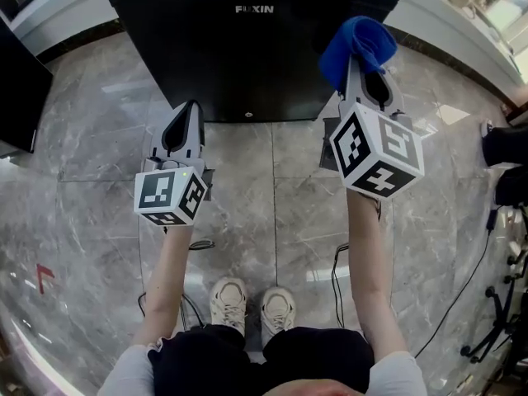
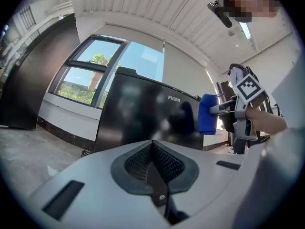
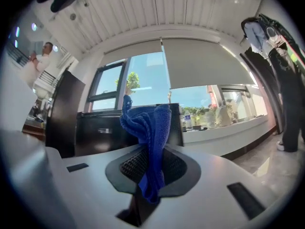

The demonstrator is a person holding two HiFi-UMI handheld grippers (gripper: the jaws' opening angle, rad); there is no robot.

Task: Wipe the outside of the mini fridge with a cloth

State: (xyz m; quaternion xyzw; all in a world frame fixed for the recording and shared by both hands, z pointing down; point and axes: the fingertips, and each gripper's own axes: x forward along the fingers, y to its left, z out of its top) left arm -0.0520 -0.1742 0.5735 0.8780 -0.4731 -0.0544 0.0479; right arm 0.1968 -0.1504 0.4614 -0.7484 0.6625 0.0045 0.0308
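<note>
The black mini fridge [image 1: 247, 56] stands on the marble floor ahead of me, with its FUXIN-labelled front facing me. My right gripper [image 1: 361, 63] is shut on a blue cloth [image 1: 357, 44], which bunches out past the jaws by the fridge's upper right corner; whether it touches I cannot tell. In the right gripper view the cloth [image 3: 148, 128] is pinched in that gripper [image 3: 151, 163], and the fridge [image 3: 95, 132] lies behind. My left gripper [image 1: 191, 112] is shut and empty, lower and short of the fridge front. From the left gripper [image 2: 153, 147] view the fridge [image 2: 138, 118] and cloth [image 2: 206, 113] show.
A tall dark cabinet [image 1: 16, 89] stands at the left. A white windowsill ledge [image 3: 224, 130] with bottles runs behind the fridge. Cables [image 1: 338, 279] trail on the floor by my shoes [image 1: 247, 304]. Black stand legs [image 1: 495, 328] and another person's shoe [image 1: 503, 147] are at the right.
</note>
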